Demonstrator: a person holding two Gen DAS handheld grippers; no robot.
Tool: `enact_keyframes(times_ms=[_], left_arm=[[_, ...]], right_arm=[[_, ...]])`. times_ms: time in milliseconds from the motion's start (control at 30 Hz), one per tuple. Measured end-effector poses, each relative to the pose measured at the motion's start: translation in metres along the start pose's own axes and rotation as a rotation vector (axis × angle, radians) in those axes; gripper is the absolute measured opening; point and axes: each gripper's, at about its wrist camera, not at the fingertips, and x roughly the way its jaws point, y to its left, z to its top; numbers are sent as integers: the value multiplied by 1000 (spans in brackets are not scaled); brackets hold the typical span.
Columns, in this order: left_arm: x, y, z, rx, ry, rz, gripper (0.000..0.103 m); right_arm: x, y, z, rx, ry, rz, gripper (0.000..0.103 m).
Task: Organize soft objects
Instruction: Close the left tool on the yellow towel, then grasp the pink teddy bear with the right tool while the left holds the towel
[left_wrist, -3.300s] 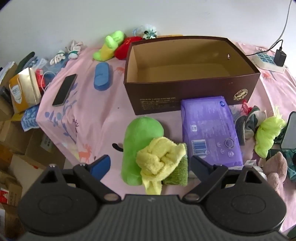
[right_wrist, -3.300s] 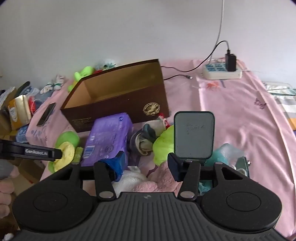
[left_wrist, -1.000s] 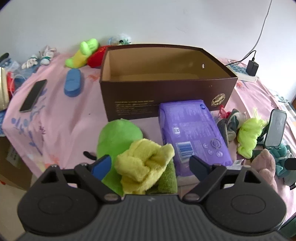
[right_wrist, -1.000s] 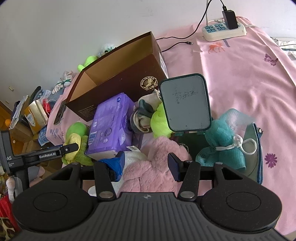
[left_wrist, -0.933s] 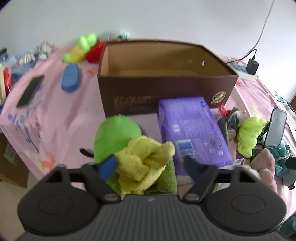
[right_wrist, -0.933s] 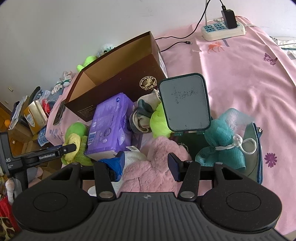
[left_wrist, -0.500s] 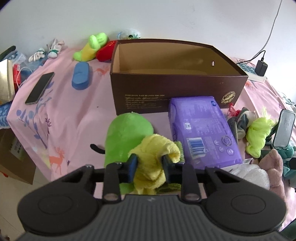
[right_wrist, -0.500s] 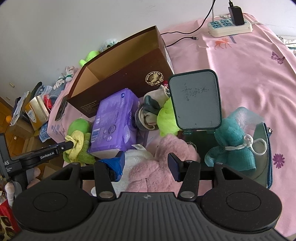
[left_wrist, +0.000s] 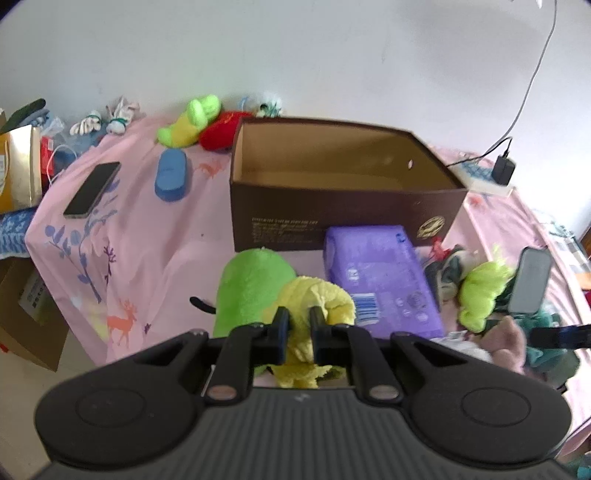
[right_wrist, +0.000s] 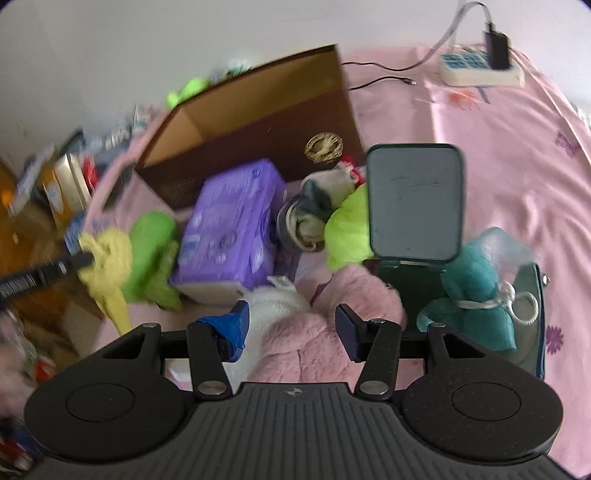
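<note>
My left gripper (left_wrist: 298, 320) is shut on a yellow towel (left_wrist: 317, 295) and holds it up in front of a green plush (left_wrist: 251, 284). The towel (right_wrist: 107, 254) hangs from the left gripper in the right wrist view. An open, empty brown box (left_wrist: 343, 210) stands behind on the pink sheet. My right gripper (right_wrist: 291, 317) is open above a pink plush (right_wrist: 332, 332) and a white plush (right_wrist: 273, 299). A purple pack (left_wrist: 380, 273), a grey sock bundle (right_wrist: 314, 214), a lime green pouf (right_wrist: 347, 229) and a teal pouf (right_wrist: 476, 291) lie nearby.
A dark standing mirror (right_wrist: 415, 203) rises right of the lime pouf. A phone (left_wrist: 92, 188), a blue case (left_wrist: 171, 175) and green and red toys (left_wrist: 199, 125) lie left of and behind the box. A power strip (right_wrist: 480, 68) lies far right. The bed edge drops at left.
My left gripper closed on the yellow towel and lifted it off the green cloth. My right gripper stayed open and shifted slightly over the pink plush.
</note>
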Motion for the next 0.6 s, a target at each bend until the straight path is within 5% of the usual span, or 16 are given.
enact_keyframes(times_ms=[100, 400, 600], left_arm=[[-8, -5, 1, -3, -12, -14, 9], [-6, -18, -4, -13, 3, -57, 9], [-4, -28, -2, 0, 3, -94, 9]], right_arm=[[11, 7, -7, -80, 21, -92, 36], [-9, -29, -20, 57, 104, -43, 36], [-21, -26, -28, -13, 121, -64, 36]])
